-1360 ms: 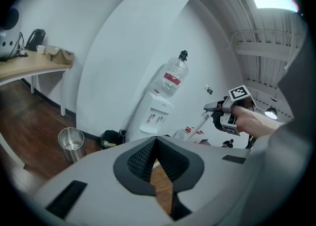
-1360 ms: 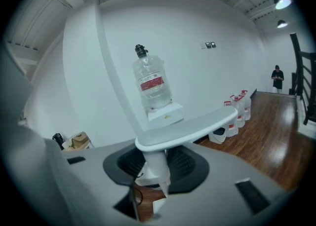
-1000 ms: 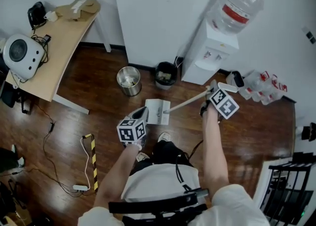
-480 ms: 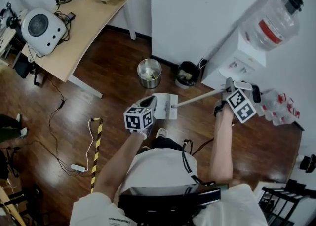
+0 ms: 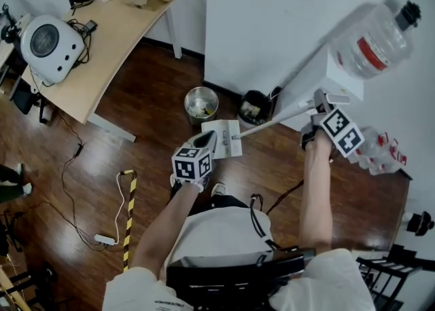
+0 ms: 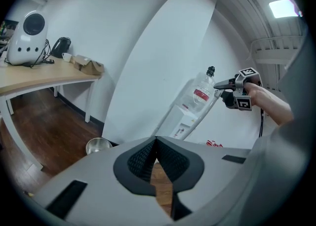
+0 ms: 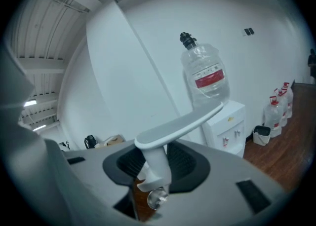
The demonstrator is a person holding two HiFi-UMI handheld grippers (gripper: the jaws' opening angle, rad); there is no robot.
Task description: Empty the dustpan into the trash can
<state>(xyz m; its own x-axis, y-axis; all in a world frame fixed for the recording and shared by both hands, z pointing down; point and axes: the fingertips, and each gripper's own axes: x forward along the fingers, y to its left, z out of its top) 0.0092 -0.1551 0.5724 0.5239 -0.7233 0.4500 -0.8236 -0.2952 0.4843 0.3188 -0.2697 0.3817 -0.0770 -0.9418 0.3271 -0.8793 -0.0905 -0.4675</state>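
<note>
A pale grey dustpan (image 5: pixel 224 137) hangs above the wooden floor on a long white handle (image 5: pixel 272 121). My right gripper (image 5: pixel 318 104) is shut on the top of that handle, whose grey grip (image 7: pixel 183 123) crosses the jaws in the right gripper view. My left gripper (image 5: pixel 207 139) is at the pan's left edge, its jaws shut (image 6: pixel 157 141) with nothing showing between them. A silver trash can (image 5: pixel 201 104) with litter inside stands just beyond the pan and also shows in the left gripper view (image 6: pixel 98 146). A black bin (image 5: pixel 255 108) stands to its right.
A water dispenser (image 5: pixel 333 79) with a big bottle (image 5: pixel 377 34) stands against the wall at the right. A wooden desk (image 5: pixel 102 38) with a white device (image 5: pixel 44 45) fills the upper left. Cables and a yellow-black strip (image 5: pixel 129 214) lie on the floor at the left.
Both grippers and the dustpan have moved forward, closer to the two bins. The right gripper has also risen with the handle.
</note>
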